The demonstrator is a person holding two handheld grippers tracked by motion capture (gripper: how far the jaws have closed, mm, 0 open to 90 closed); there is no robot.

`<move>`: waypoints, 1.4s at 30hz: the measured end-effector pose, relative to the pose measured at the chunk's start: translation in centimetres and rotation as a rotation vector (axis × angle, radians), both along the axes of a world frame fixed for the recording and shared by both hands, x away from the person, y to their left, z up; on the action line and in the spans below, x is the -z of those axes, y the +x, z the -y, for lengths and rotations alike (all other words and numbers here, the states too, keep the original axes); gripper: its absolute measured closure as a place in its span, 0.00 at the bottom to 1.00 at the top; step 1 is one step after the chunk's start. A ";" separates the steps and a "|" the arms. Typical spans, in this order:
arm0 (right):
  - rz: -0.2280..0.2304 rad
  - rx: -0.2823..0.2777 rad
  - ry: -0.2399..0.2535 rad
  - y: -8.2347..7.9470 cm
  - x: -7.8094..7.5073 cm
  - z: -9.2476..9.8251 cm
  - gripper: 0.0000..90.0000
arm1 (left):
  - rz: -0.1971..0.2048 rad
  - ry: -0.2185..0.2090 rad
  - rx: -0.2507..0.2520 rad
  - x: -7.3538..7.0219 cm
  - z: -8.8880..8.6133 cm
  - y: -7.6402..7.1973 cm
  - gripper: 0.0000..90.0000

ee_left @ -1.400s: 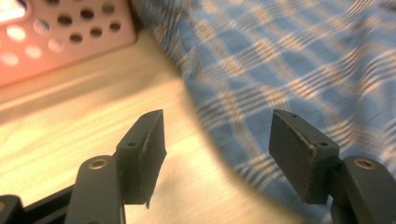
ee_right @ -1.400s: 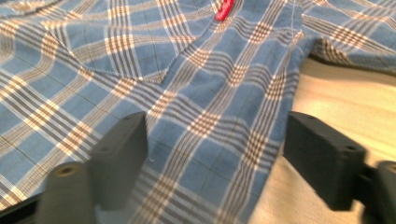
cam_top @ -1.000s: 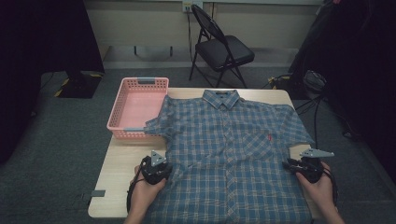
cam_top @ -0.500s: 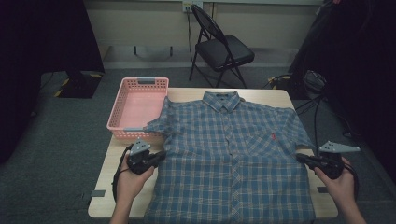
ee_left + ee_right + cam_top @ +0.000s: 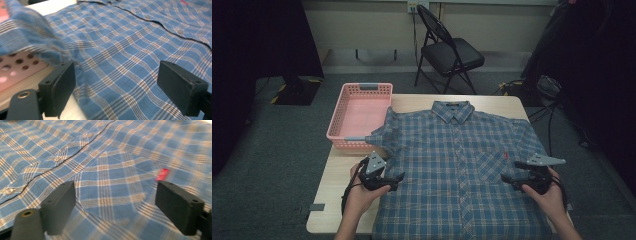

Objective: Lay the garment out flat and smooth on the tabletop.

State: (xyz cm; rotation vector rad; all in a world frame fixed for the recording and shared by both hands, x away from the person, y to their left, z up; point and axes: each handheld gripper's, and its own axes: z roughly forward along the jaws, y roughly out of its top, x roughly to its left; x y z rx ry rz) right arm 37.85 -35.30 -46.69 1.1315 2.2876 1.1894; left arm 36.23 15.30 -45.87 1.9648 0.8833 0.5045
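A blue plaid shirt lies flat, front up, on the tabletop. Its long axis runs from the near edge to the far edge, with the collar pointing away from the person toward the chair. Its left sleeve reaches onto the rim of the pink basket.

The left tongs hover at the shirt's left edge and the right tongs at its right side, near the chest pocket. Both pairs have just been opening and now stand wide, with cloth below them and nothing pinched between the jaws.
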 end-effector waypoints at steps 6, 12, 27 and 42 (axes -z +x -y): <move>-0.057 -0.018 -0.080 1.4 2.7 -1.1 0.13 | -0.042 0.012 0.046 0.5 0.6 0.3 0.17; -0.051 -0.021 -0.110 1.5 3.1 -1.1 0.11 | -0.048 0.042 0.100 0.6 0.8 0.0 0.17; -0.050 -0.019 -0.110 1.6 3.1 -1.2 0.11 | -0.051 0.047 0.098 0.7 -1.3 -0.8 0.17; -0.051 -0.019 -0.110 1.6 3.1 -1.2 0.11 | -0.061 0.055 0.067 1.5 -3.4 -0.9 0.17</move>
